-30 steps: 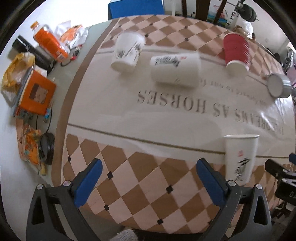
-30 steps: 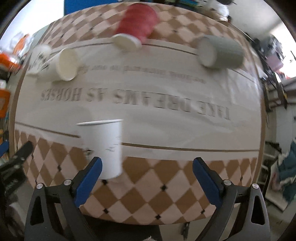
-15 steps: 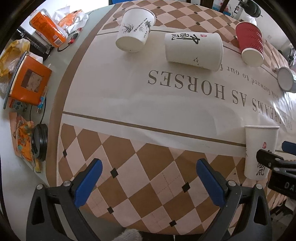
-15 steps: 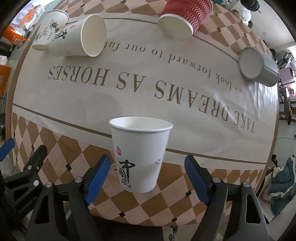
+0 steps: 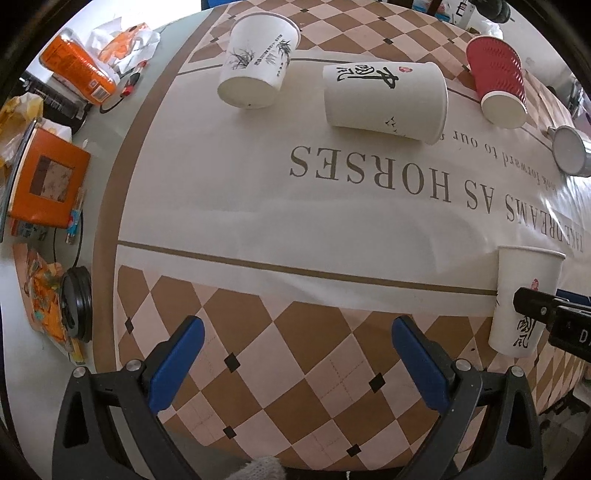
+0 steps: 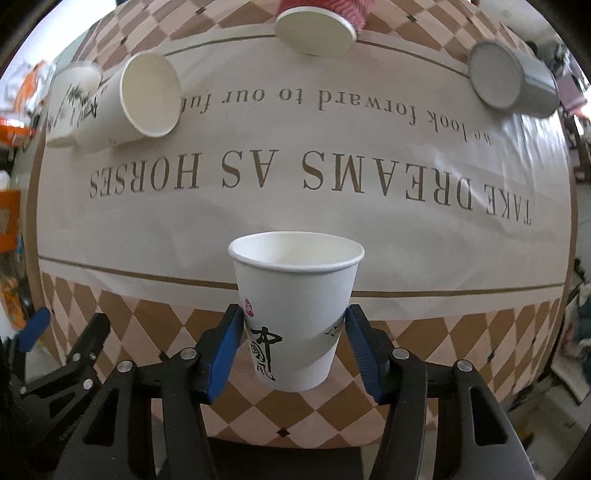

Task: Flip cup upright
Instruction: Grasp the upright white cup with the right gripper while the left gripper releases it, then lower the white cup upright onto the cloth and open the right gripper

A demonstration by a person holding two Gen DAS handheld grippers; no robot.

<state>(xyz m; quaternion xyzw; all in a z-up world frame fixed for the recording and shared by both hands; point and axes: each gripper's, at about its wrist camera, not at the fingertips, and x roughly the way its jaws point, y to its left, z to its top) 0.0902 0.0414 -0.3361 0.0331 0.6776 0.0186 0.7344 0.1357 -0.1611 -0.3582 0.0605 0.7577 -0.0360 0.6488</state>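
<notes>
Your worktop [image 6: 369, 229] has that checkered cloth, and the white cup [image 6: 295, 314] stands upright near its front edge, gripped by your right hand-held gripper [image 6: 295, 350]. Left hand-held gripper [image 5: 295, 354] hangs wide open, holding nothing.

Partly hidden and cut-off things across the two wrist views

The right gripper [image 5: 554, 325] enters the left wrist view only as a black piece at the edge, covering part of the upright cup [image 5: 524, 295]. The red cup [image 6: 317, 26] is cropped at the top, and the bamboo-print cup [image 6: 70, 103] is blurred.
</notes>
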